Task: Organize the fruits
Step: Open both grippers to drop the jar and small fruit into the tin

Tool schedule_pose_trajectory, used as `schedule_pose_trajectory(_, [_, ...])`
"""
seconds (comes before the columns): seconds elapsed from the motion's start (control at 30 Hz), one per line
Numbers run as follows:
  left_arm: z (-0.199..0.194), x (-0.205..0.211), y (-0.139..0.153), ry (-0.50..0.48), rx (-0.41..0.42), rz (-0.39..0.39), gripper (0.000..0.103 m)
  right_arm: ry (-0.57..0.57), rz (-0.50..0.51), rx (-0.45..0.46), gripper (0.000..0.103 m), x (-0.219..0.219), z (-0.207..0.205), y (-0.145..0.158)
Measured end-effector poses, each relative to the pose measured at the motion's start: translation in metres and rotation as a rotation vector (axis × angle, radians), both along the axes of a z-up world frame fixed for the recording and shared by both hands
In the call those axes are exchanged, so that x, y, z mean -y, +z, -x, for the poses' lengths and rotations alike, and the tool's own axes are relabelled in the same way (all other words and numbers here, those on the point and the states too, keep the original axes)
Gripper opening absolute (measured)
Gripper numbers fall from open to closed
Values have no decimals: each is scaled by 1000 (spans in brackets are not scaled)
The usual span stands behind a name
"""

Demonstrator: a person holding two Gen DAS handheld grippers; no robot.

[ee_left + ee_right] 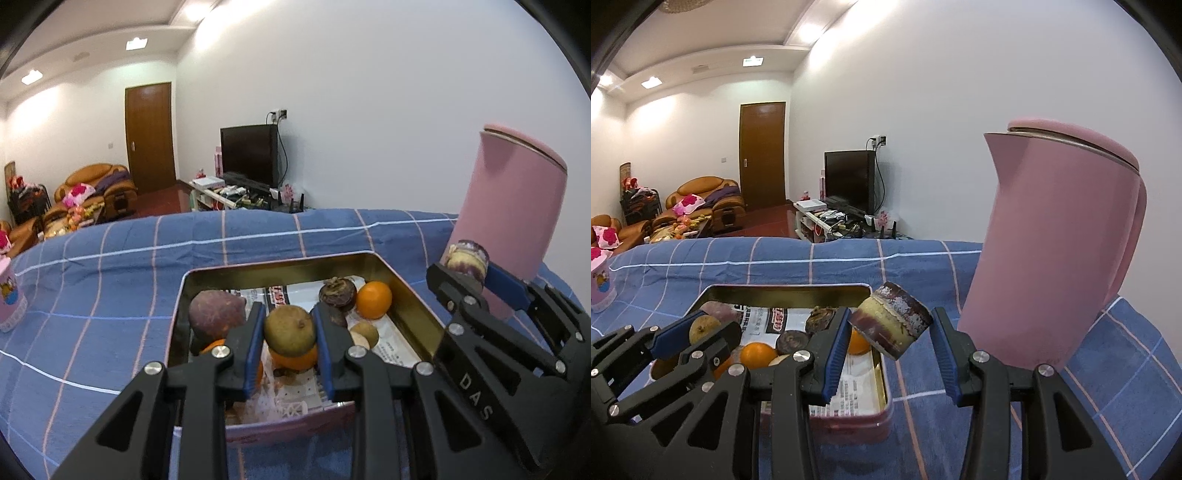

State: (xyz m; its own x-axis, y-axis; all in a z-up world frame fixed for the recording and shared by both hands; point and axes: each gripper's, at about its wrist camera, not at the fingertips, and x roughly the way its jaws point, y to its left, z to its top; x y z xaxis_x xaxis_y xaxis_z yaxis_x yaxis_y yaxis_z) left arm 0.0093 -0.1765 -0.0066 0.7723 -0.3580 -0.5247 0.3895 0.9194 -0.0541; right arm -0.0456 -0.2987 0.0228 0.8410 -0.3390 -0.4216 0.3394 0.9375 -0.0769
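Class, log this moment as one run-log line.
left gripper: shut on brown-green round fruit | right gripper: purple-yellow cut stalk piece between fingers | both above gold tin tray
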Motion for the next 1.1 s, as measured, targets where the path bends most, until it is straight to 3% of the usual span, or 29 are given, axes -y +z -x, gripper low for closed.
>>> schedule_pose_trajectory(0.37, [-30, -10, -6, 88, -52, -9, 28, 28, 34, 2, 46, -8, -32, 0])
schedule_pose_trajectory(0.63, [-44, -10, -9, 130, -70, -45, 28, 108, -43, -59, 46, -5, -60, -6])
schedule_pose_trajectory(0.9, [-46, -12, -7, 142, -64, -61, 28, 245, -175, -238, 46, 0, -99, -29])
schedule_pose_trajectory(1.1, [-45, -11, -6, 142, -61, -74, 28, 255, -189, -238, 47, 3, -97, -32])
